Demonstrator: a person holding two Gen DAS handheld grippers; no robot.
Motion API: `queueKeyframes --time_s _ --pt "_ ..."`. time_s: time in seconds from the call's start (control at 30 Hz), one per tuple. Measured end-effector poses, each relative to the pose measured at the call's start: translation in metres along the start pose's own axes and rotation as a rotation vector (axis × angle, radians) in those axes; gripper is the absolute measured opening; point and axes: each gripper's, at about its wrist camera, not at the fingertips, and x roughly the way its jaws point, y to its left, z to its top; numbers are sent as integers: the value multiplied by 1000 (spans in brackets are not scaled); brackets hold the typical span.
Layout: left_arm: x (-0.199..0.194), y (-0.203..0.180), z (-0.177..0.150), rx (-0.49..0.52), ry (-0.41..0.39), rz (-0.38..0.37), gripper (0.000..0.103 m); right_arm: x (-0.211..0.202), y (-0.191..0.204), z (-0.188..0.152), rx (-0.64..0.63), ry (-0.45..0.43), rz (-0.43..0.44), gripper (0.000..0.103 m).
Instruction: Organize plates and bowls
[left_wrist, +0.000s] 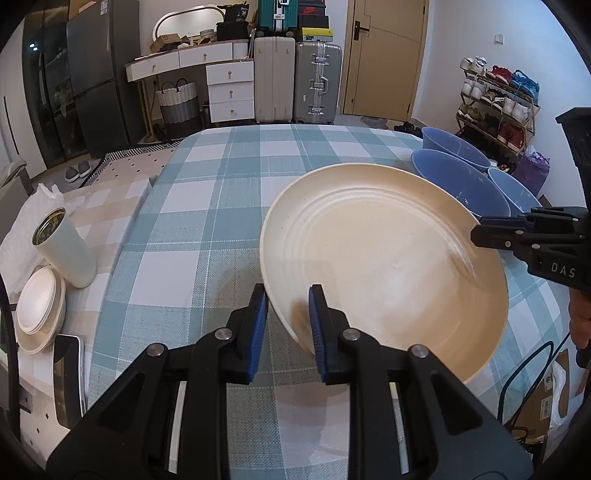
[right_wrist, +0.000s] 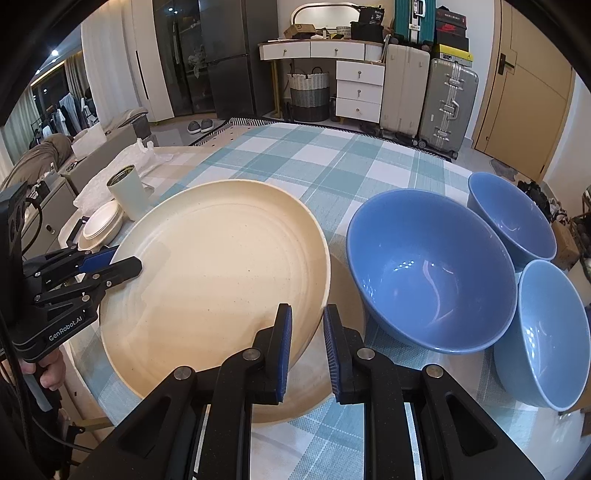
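Observation:
A large cream plate (left_wrist: 384, 254) is held tilted above the checked tablecloth; it also shows in the right wrist view (right_wrist: 214, 269). My left gripper (left_wrist: 288, 314) is shut on the plate's near rim, and shows in the right wrist view (right_wrist: 110, 264) at the plate's left edge. My right gripper (right_wrist: 306, 332) straddles the plate's right rim with a gap between its pads and the rim; it shows in the left wrist view (left_wrist: 480, 232). A second cream plate (right_wrist: 314, 384) lies beneath. Three blue bowls (right_wrist: 432, 269) (right_wrist: 513, 218) (right_wrist: 554, 332) stand to the right.
A stack of small white plates (left_wrist: 40, 310) and a pale tin canister (left_wrist: 64, 247) sit at the table's left side, with a tablet (left_wrist: 68, 376) beside them. The checked tablecloth (left_wrist: 229, 177) stretches back toward suitcases and a drawer unit.

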Motion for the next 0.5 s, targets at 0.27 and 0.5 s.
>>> queueKeyframes --time_s 0.27,0.5 --pt "10 -5 -2 14 7 5 18 4 -4 -7 12 9 0 18" --pt "20 -8 -4 28 21 3 18 8 -7 -11 21 20 -5 18"
